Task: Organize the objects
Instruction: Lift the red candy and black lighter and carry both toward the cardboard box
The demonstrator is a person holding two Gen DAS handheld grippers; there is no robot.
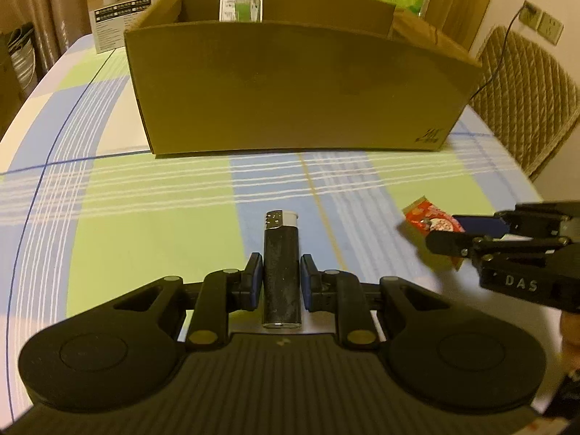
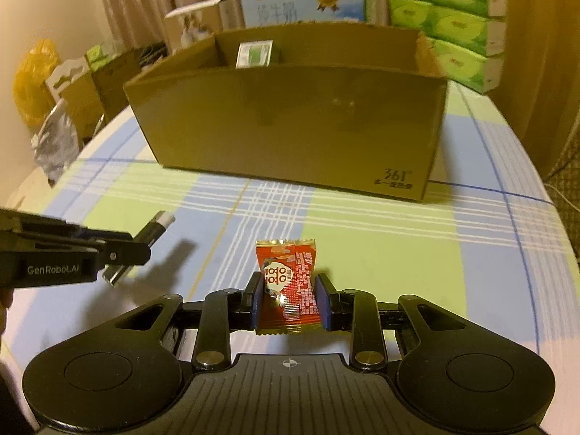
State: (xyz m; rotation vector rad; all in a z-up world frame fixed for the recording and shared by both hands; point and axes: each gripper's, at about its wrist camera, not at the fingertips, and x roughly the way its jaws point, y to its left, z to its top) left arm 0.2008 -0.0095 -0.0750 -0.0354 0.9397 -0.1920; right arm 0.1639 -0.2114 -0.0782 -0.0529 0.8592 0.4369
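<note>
My left gripper (image 1: 281,275) is shut on a black lighter (image 1: 282,272) with a white and silver top, held a little above the checked tablecloth. From the right wrist view the same lighter (image 2: 159,226) pokes out of the left gripper (image 2: 125,250) at the left edge. My right gripper (image 2: 288,299) is shut on a red snack packet (image 2: 288,282) with gold edges, also lifted off the cloth. That packet (image 1: 429,219) shows in the left wrist view at the tip of the right gripper (image 1: 449,233). An open brown cardboard box (image 1: 290,87) stands ahead of both, with a small green and white carton (image 1: 241,9) inside.
The round table (image 2: 417,239) carries a blue, green and white checked cloth. Behind the box stand green tissue packs (image 2: 453,25), a blue milk carton (image 2: 304,1) and a white product box (image 1: 116,11). A quilted chair (image 1: 525,87) is on the right; bags and boxes (image 2: 58,83) sit left.
</note>
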